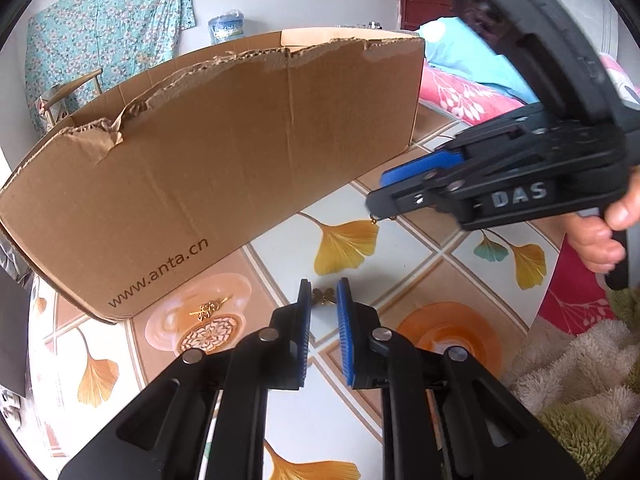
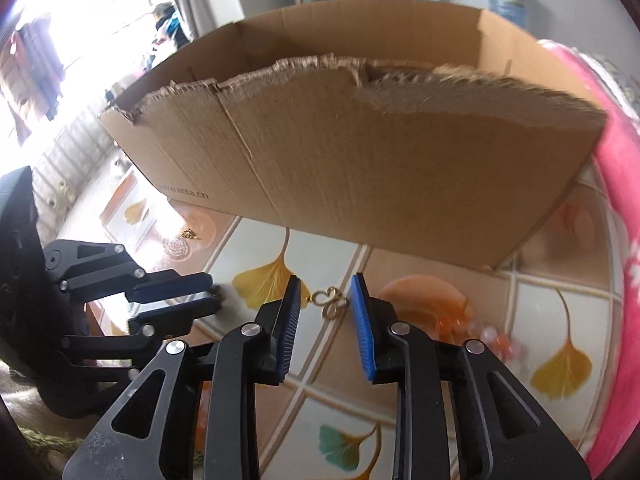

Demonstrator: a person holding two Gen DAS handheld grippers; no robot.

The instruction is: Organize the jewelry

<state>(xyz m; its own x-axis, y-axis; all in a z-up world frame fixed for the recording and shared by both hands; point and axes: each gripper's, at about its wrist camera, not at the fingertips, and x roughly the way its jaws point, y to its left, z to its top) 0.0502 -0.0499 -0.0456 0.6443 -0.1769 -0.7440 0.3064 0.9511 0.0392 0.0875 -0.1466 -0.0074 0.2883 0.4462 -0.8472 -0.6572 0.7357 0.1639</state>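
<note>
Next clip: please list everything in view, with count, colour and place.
Cardboard box: one, brown, torn rim, on the table behind both grippers.
Jewelry pieces: three, gold; one at each gripper's fingertips, one beside the box.
Tablecloth: one, white and tan, leaf print, under everything.
Blanket: one, pink, table's edge.
Left gripper: black, blue pads, narrow gap.
Right gripper: same colours, open.
Hand: one, holding the right gripper.

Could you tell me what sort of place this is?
Probably a home bedroom: a pink floral blanket on bedding, patterned cloth hung on the wall, and a torn cardboard box on a leaf-print tabletop.
</note>
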